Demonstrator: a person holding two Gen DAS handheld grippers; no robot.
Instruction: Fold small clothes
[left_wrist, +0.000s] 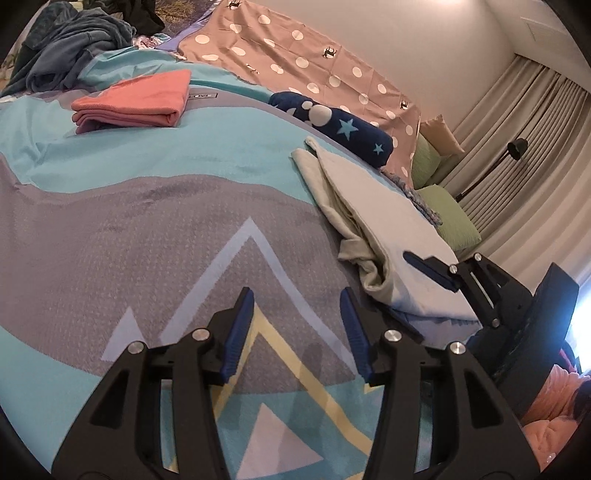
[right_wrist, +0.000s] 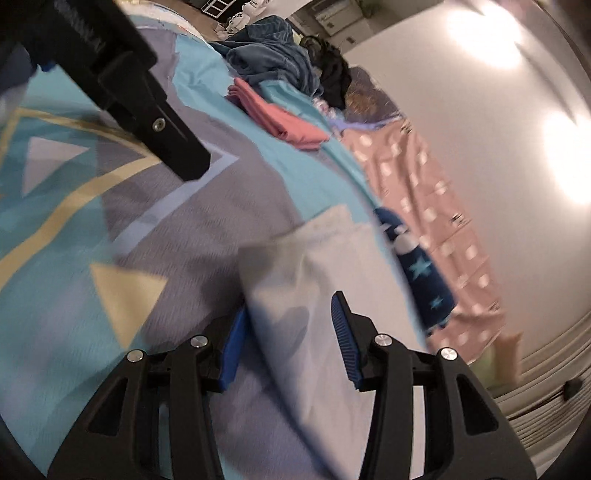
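1. Soft indoor light filled the room; glare bloomed on the wall (right_wrist: 461, 110).
2. The right wrist view was smeared by motion blur.
3. The left wrist view stayed sharp, edges bent by fisheye.

i see the pale grey-white garment (left_wrist: 373, 225) lying loosely half-folded and rumpled on the bed's right side; a folded pink garment (left_wrist: 136, 101) sits flat, well apart, farther back.

The bed (left_wrist: 110, 229), wearing a teal-and-grey cover, is carrying a folded pink garment (left_wrist: 133, 103), a pale cloth (left_wrist: 373, 221), a star-print navy roll (left_wrist: 340, 125) and heaped dark clothes (left_wrist: 70, 48).
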